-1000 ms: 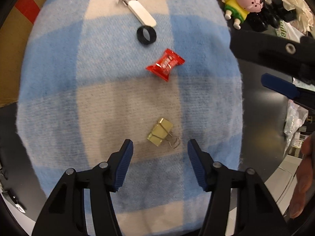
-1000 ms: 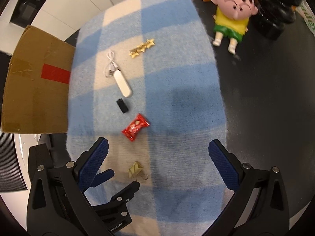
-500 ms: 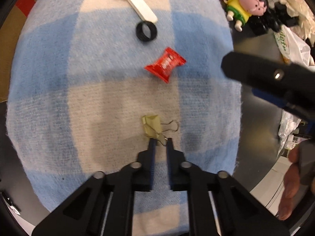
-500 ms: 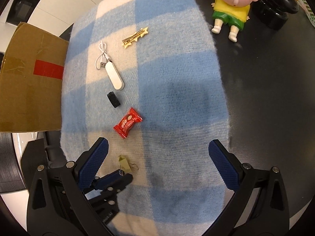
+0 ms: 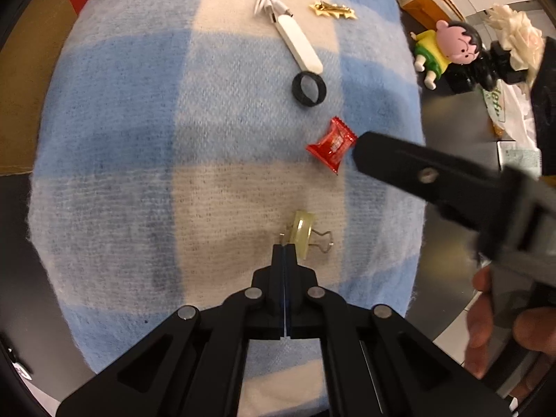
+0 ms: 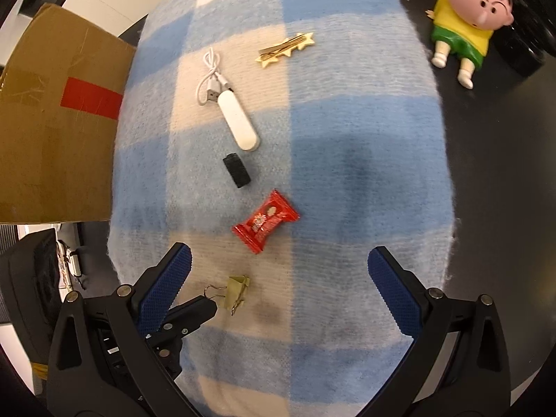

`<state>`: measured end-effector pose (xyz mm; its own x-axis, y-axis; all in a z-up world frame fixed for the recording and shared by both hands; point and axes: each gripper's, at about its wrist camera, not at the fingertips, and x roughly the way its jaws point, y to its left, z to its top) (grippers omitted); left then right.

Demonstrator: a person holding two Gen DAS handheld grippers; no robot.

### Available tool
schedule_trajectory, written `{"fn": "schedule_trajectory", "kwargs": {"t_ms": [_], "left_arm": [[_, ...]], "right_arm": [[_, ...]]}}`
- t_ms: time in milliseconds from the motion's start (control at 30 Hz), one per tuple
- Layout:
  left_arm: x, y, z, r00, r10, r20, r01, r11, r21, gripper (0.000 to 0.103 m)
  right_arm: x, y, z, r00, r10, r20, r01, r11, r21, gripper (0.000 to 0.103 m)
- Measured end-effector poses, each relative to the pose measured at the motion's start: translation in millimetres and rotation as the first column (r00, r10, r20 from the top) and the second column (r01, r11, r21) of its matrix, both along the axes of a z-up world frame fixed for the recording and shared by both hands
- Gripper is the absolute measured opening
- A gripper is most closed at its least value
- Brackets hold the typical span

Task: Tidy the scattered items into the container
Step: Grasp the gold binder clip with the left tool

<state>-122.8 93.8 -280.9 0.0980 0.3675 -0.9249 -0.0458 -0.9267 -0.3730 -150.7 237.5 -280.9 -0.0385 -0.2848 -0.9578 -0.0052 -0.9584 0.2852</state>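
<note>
On the blue-and-cream checked blanket (image 5: 121, 139) lies an olive binder clip (image 5: 301, 232), tipped up on its edge. My left gripper (image 5: 284, 248) is shut on one of its wire handles; the same grip shows in the right wrist view, left gripper (image 6: 205, 306) against the clip (image 6: 238, 290). My right gripper (image 6: 283, 281) hangs open and wide above the blanket, just short of the red candy wrapper (image 6: 266, 224). Farther along lie a black ring (image 5: 308, 89), a white stick with a cable (image 5: 299, 43) and a gold star hair clip (image 5: 333, 9). A cardboard box (image 6: 52, 121) stands at the left.
A cartoon doll in a yellow shirt (image 6: 469, 21) lies on the black table (image 6: 504, 173) to the right, beside dark objects and white flowers (image 5: 514, 38). A person's hand (image 5: 500, 319) holds the right gripper's handle. A plastic bag (image 5: 510, 118) lies at the right edge.
My left gripper went from open to shut and caught the binder clip's handle; the clip tipped up from lying flat. My right gripper came lower and nearer the red candy.
</note>
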Motion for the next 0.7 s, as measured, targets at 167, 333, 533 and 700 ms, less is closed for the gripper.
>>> {"fn": "schedule_trajectory", "kwargs": {"t_ms": [167,333,533,700], "left_arm": [[-4.8,5.9,-1.6,0.998,-0.053,-0.015,0.053,0.999,-0.015,0.0],[-4.1,10.0,-19.5,0.997,-0.074,0.013,0.074,0.997,-0.018,0.001],[-1.0,9.6,-20.7,0.998,-0.065,0.007,0.065,0.998,0.011,0.014],[-2.3,7.3,-17.1,0.998,-0.067,-0.017,0.067,0.998,0.004,0.046]], "right_arm": [[0.0,-6.2,-5.0,1.0,0.011,0.014,-0.011,1.0,0.012,0.103],[1.1,-7.2,-8.3,1.0,0.003,0.029,-0.004,1.0,0.02,0.103],[2.1,-6.4,-9.3,0.999,0.01,0.033,-0.011,0.999,0.03,0.103],[1.8,-3.7,-11.2,0.999,0.007,0.039,-0.008,0.999,0.033,0.103]]}}
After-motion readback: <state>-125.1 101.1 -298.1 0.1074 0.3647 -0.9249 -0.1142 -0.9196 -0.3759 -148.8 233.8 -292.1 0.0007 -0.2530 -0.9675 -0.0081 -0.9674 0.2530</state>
